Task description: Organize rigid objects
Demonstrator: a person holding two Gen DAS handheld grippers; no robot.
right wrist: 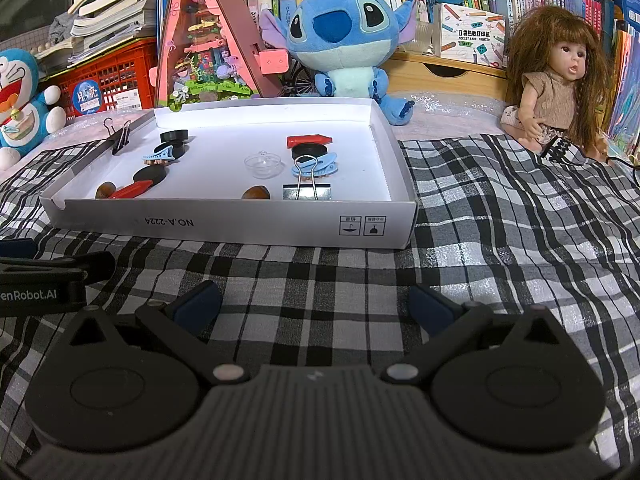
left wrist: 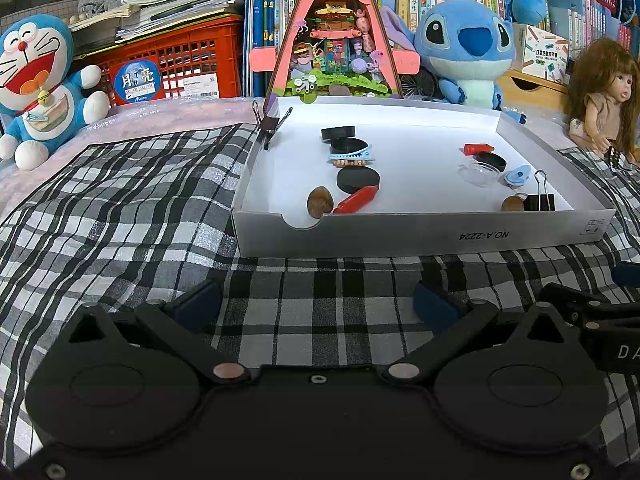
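Observation:
A shallow white cardboard tray (left wrist: 420,236) (right wrist: 240,222) lies on a plaid cloth. Its left part holds black discs (left wrist: 357,179), a blue hair clip (left wrist: 350,155), a brown nut (left wrist: 319,201) and a red crayon-like piece (left wrist: 356,199). Its right part holds a red piece (right wrist: 309,140), a black disc (right wrist: 309,149), a clear dome (right wrist: 264,165), a blue clip (right wrist: 320,167), a brown nut (right wrist: 256,193) and a black binder clip (right wrist: 307,190). Another binder clip (left wrist: 269,122) grips the tray's left wall. My left gripper (left wrist: 316,306) and right gripper (right wrist: 316,304) hover open and empty in front of the tray.
Plush toys (left wrist: 40,84) (right wrist: 344,44), a pink triangular model house (left wrist: 334,32), a red crate (left wrist: 176,64) and bookshelves (right wrist: 560,8) stand behind the tray. A doll (right wrist: 556,84) sits at the right. Plaid cloth (right wrist: 520,220) stretches around the tray.

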